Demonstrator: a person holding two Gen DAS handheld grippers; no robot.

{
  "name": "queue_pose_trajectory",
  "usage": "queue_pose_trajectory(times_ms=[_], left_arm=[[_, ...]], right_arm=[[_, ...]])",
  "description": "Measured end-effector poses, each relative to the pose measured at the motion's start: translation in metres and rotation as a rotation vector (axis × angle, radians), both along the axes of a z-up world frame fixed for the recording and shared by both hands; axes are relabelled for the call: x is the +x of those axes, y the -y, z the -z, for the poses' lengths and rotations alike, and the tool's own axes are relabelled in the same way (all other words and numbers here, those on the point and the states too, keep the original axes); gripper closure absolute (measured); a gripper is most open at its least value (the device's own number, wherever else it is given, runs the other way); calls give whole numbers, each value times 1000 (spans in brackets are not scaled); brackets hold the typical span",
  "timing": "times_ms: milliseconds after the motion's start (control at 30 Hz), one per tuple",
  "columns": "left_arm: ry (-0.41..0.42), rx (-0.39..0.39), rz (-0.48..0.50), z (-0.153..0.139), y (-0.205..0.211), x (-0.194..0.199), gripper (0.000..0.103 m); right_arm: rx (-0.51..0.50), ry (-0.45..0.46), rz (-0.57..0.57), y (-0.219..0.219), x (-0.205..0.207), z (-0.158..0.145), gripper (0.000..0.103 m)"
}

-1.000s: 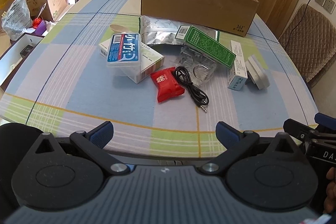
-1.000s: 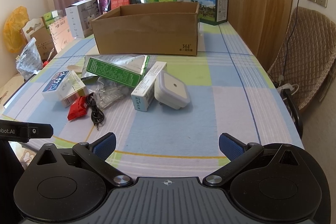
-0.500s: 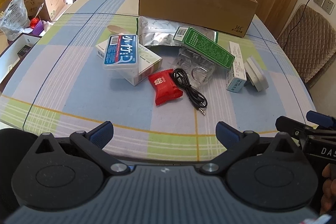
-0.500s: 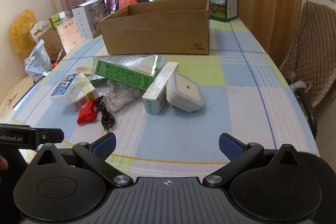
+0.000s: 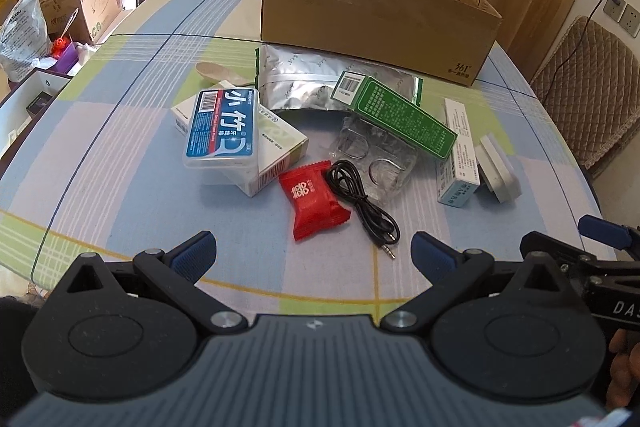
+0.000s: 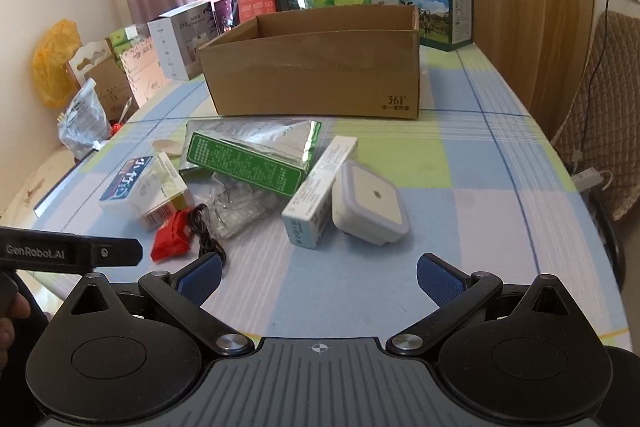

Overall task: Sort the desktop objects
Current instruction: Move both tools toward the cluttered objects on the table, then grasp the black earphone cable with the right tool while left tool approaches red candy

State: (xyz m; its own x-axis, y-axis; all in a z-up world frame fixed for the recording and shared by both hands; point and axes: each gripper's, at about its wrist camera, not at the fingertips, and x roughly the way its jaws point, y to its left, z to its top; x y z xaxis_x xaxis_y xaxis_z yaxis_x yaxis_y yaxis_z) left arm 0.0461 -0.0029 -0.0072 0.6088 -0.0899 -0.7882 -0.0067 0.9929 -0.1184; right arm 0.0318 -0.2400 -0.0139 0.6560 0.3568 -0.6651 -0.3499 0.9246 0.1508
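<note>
Both grippers, left (image 5: 313, 251) and right (image 6: 319, 273), hung released, empty; ahead, black cable (image 5: 362, 199) touching red packet (image 5: 312, 199); risked snagging both.

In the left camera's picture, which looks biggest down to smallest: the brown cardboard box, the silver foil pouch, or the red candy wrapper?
1. Brown cardboard box, though farthest away.
2. Silver foil pouch, partly covered.
3. Red candy wrapper, though nearest.
</note>
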Motion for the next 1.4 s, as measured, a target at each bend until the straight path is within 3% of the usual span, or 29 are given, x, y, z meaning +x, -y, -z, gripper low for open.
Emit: queue_pose_trajectory(times_ms=[233,333,433,633,733,1000,1067,1133,1400], left_arm=[[-15,17,5,13,-4,9,2],[-20,25,27,18,-5,12,8],[-30,30,35,24,-9,16,10],[-32,27,34,31,-24,23,15],[-32,18,35,34,-32,26,17],[-29,-32,30,36,-41,27,17],[-25,-41,24,36,-43,27,17],[-25,-49,13,37,-46,27,17],[-14,-56,51,40,-35,30,17]], right_arm=[[11,0,-23,-10,12,4,5],[25,-16,-80,-21,16,10,23],[24,-33,-134,-36,20,19,30],[-10,-51,-246,-71,27,37,55],[-46,-49,-269,-83,31,46,62],[-107,-36,-355,-110,36,62,68],[-134,-31,-362,-115,38,65,80],[-155,-30,-372,-115,36,65,81],[-188,-66,-277,-85,17,56,82]])
